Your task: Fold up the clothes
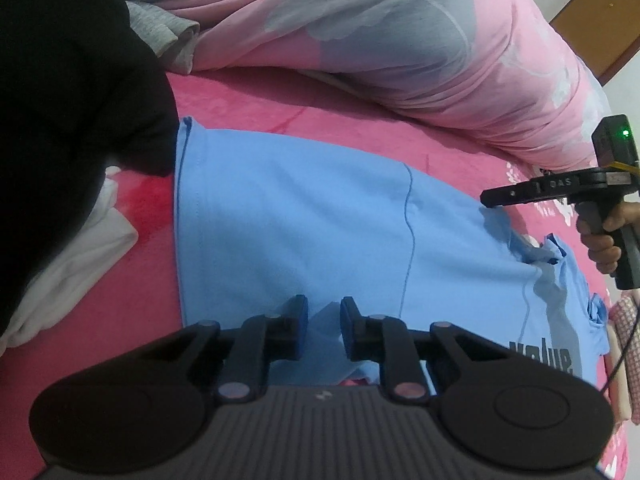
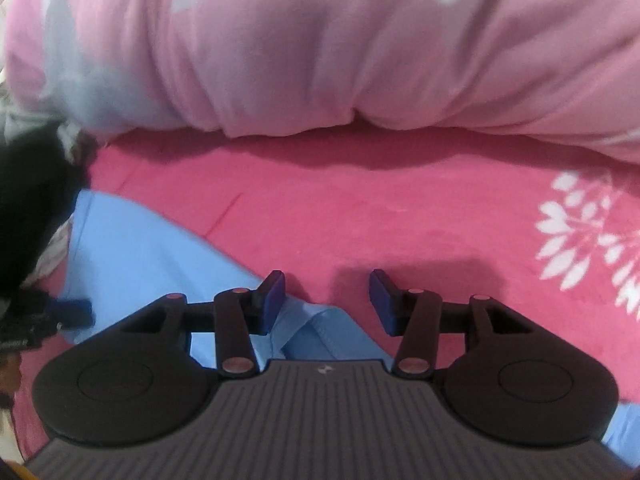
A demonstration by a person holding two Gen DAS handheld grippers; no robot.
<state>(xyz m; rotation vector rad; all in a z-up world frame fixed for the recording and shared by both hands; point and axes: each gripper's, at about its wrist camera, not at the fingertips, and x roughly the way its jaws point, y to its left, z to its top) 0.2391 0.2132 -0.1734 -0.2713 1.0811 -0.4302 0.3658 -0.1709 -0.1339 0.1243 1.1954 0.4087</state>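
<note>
A light blue T-shirt (image 1: 300, 208) lies spread flat on the pink bed sheet (image 1: 280, 112), with dark lettering near its right end. My left gripper (image 1: 324, 320) hovers at the shirt's near edge, its jaws a small way apart with a raised fold of blue cloth between the fingers. My right gripper (image 2: 328, 296) is wide open over the sheet, with the shirt's edge (image 2: 140, 248) lying under its left finger and base. In the left wrist view the right gripper (image 1: 492, 196) touches the shirt's far right edge, held by a hand (image 1: 604, 240).
A bunched pink and grey quilt (image 1: 400, 40) runs along the back of the bed. A black garment (image 1: 60, 100), a white cloth (image 1: 80, 272) and a grey cloth (image 1: 168, 36) lie to the left of the shirt. Wooden furniture (image 1: 600, 20) stands at the far right.
</note>
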